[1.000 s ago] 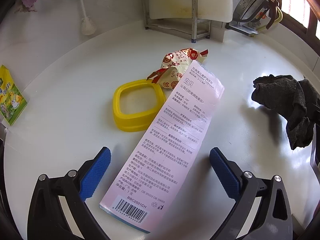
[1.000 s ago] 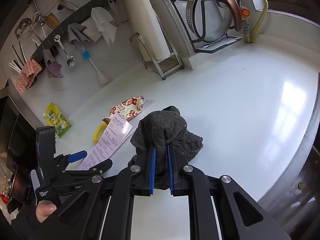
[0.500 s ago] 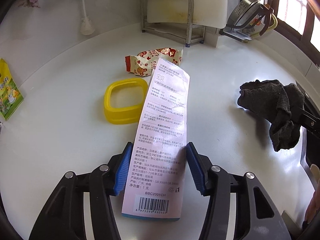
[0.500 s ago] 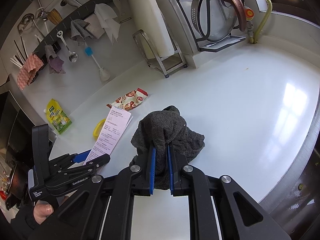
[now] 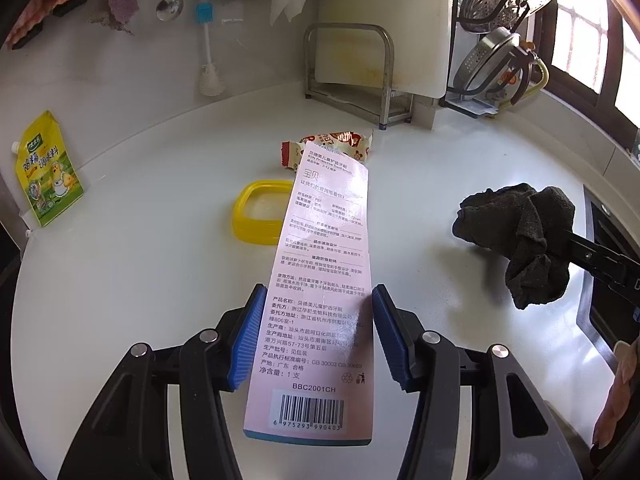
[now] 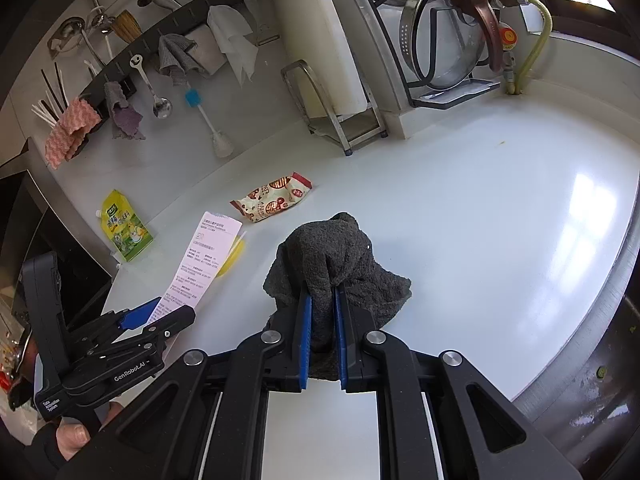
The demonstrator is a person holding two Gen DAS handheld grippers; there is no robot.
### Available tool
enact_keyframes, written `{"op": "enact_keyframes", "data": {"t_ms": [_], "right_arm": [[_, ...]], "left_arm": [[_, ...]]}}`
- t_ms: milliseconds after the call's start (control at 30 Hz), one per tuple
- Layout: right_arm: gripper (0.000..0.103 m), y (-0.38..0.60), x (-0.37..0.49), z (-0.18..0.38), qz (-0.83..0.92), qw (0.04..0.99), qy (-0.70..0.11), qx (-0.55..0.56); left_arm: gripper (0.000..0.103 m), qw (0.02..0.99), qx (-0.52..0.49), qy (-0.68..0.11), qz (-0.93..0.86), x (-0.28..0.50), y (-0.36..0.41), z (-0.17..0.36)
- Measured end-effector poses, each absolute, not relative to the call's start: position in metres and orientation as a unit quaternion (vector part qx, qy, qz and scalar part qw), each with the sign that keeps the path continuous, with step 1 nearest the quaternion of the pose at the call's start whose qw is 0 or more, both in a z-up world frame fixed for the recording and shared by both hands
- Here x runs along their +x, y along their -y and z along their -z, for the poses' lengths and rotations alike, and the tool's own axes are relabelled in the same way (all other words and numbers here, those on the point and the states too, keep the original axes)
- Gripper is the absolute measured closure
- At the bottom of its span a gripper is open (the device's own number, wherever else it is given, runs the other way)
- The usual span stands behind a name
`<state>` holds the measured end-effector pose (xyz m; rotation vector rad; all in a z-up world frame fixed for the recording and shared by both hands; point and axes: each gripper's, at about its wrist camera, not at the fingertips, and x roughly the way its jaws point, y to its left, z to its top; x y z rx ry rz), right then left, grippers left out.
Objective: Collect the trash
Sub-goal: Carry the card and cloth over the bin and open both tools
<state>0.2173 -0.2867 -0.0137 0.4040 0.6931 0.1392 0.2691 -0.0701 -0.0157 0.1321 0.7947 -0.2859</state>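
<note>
A long pink toothbrush package [image 5: 324, 280] with a barcode is between the blue pads of my left gripper [image 5: 318, 296], which is shut on its sides. Its far end is raised off the white counter [image 5: 140, 280]. In the right wrist view the same package [image 6: 200, 264] slants up from the left gripper [image 6: 160, 312]. A red-and-cream snack wrapper [image 5: 332, 146] lies just behind it, also visible as the wrapper [image 6: 272, 200] on the counter. My right gripper [image 6: 320, 300] is shut on a dark grey cloth [image 6: 340, 256], seen at the right as the cloth [image 5: 520, 232].
A yellow square ring [image 5: 256, 216] lies left of the package. A yellow-green pouch [image 5: 46, 172] leans at the far left wall. A metal rack with a white board [image 5: 360, 80], a hanging brush [image 5: 208, 60] and a pot rack [image 6: 448, 48] line the back. A dark edge [image 5: 608, 264] borders the counter on the right.
The left gripper's jaws came together on the pink package, then lifted and drew it back from the wrapper and the yellow ring. The right gripper and cloth stayed put.
</note>
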Motion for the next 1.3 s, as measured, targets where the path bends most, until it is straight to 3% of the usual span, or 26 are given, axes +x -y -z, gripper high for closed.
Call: {"op": "enact_keyframes", "data": {"t_ms": [1300], "right_arm": [[0.093,0.206,-0.018,-0.009,-0.034,0.943,-0.303,0.135]], "left_arm": [[0.051,0.932,0.066,-0.33,0.134,0.046,0.028,-0.015]]}}
